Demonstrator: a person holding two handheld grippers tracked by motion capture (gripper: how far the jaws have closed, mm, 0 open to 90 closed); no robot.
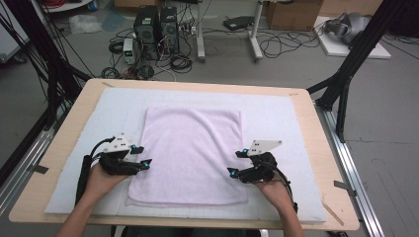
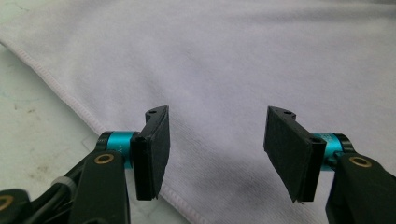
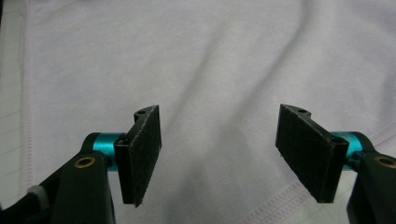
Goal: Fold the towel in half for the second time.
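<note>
A pale pink towel lies flat on the white mat in the middle of the table. My left gripper hovers at the towel's left edge, jaws wide apart with nothing between them. In the left gripper view the towel spreads beyond the open left gripper, its stitched hem running under the left pad. My right gripper sits at the towel's right edge, also open and empty. The right gripper view has the towel lying under the open right gripper, hem near the lower right.
The wooden table carries the mat with bare margins around the towel. Black frame posts stand at both sides. Beyond the far edge, computer towers, cables and boxes sit on the floor.
</note>
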